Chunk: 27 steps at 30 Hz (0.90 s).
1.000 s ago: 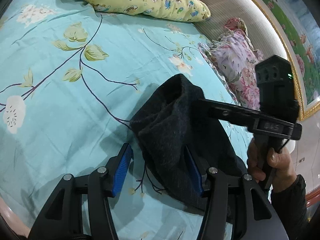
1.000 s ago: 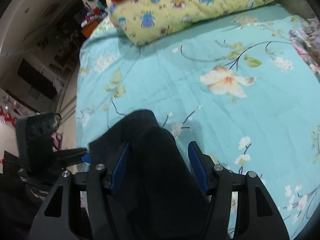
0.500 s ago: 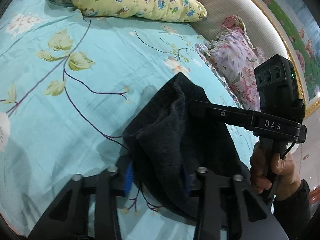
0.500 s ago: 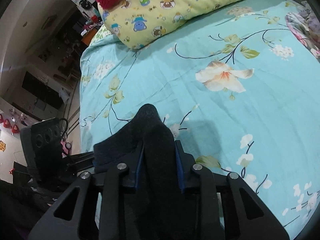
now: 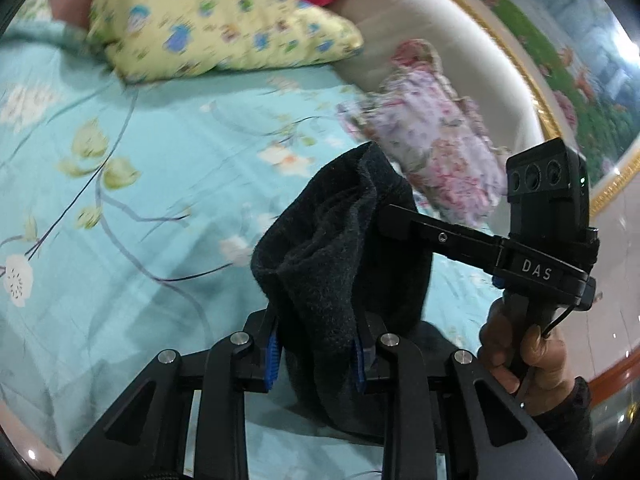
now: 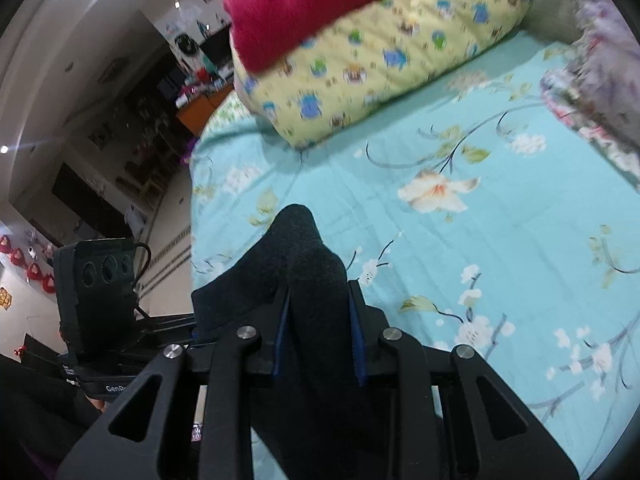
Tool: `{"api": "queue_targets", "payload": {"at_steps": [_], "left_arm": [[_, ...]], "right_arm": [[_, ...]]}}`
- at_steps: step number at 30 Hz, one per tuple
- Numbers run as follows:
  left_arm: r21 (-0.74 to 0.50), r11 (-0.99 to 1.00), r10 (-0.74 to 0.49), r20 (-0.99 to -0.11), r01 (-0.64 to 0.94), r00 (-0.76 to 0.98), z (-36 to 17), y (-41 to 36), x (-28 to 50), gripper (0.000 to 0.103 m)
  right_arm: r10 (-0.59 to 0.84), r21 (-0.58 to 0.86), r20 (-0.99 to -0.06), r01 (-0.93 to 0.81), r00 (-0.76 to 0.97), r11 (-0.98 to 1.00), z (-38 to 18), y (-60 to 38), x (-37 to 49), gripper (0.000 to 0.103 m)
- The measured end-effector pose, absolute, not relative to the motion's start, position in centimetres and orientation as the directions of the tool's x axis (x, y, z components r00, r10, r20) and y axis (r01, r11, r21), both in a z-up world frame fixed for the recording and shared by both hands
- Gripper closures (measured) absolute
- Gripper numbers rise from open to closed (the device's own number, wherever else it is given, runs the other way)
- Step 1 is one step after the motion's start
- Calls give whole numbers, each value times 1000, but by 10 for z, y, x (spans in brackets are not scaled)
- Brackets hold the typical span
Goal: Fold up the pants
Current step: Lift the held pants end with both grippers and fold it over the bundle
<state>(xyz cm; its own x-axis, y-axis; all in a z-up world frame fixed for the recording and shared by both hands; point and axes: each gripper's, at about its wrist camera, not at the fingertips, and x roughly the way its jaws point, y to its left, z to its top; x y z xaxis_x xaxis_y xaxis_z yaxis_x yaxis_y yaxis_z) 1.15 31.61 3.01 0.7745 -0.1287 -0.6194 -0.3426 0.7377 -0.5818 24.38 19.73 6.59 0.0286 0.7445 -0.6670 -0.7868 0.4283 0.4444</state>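
The black fleece pants (image 5: 340,256) are bunched up and lifted off the turquoise floral bed sheet (image 5: 140,184). My left gripper (image 5: 316,356) is shut on one bunch of the pants fabric between its blue pads. My right gripper (image 6: 318,340) is shut on another bunch of the same pants (image 6: 304,264). The right gripper also shows in the left wrist view (image 5: 400,224), biting into the cloth from the right. The left gripper shows at the left edge of the right wrist view (image 6: 104,300). The lower part of the pants hangs hidden below both grippers.
A yellow cartoon-print pillow (image 5: 224,36) with a red cushion (image 6: 320,4) on it lies at the head of the bed. A pink floral pillow (image 5: 436,140) leans on the curved headboard (image 5: 460,52). The bed's left edge drops to the room floor (image 6: 168,232).
Both grippers closed on the pants, then lifted the bunched cloth up off the sheet. The cameras tilted up toward the pillows.
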Motion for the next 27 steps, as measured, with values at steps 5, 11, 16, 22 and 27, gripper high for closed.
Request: {"api": "queue_targets", "payload": {"at_steps": [5,11,16,22,27], "left_arm": [[-551,789,-138,-591,-273,795,61,286,13,77],[-555,816,-217,-552,-160,805,90,248,19,77],[-528,847,-278,-545,-66,791,105,203,26,78],[-494,869,-329,-549,19,768,115,155,31,78],[-466,882,-362,-563,76,743,120,119,37,78]], "right_arm": [[793,464,-603,-771,86,437,90,159,230,76],[834,498,-532,-744,144,446,109,105,214,77],[853,539,-482,-700,200,468,111,58,201,77],[871,588,-409,-651,272,479,105,1,183,77],[866,606,-380,-621,324,498,100,-37,171,77]]}}
